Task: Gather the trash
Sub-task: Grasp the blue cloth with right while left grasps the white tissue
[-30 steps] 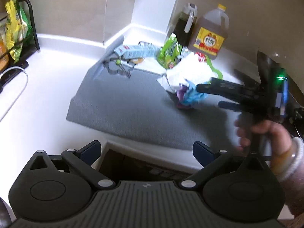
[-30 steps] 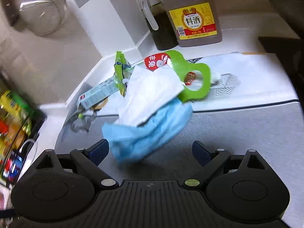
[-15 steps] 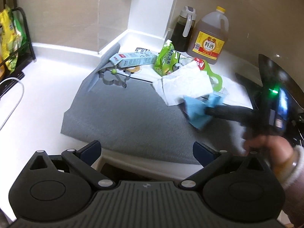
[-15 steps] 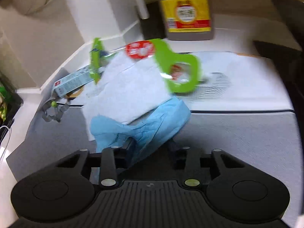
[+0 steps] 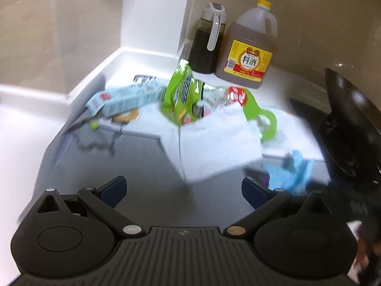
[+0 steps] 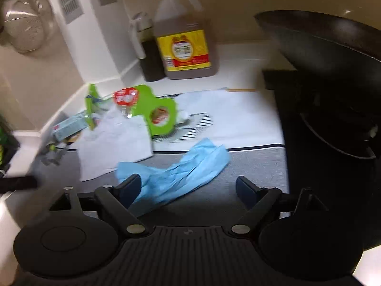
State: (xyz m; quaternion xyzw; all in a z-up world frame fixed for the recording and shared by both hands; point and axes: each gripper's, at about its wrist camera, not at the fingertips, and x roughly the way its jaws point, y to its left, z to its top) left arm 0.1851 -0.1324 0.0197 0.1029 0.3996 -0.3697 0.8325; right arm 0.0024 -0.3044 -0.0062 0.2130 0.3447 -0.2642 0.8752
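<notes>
Trash lies on a grey mat (image 5: 133,171) on the counter: a crumpled blue face mask (image 6: 181,169), a white paper napkin (image 5: 214,147), green snack wrappers (image 5: 181,97), and a light blue carton (image 5: 123,100). My right gripper (image 6: 188,190) is open, with the mask lying on the mat between and just beyond its fingers. The mask also shows at the right of the left wrist view (image 5: 293,174). My left gripper (image 5: 183,188) is open and empty, just in front of the napkin's near corner.
A yellow-labelled cooking wine jug (image 5: 247,54) and a dark sauce bottle (image 5: 207,43) stand at the back corner. A black wok (image 6: 328,54) sits on the black stove at the right. A metal strainer (image 6: 28,23) hangs at the left wall.
My right gripper was shut on the blue mask half a second ago; it has opened and the mask lies loose on the mat. My left gripper has moved forward toward the trash pile.
</notes>
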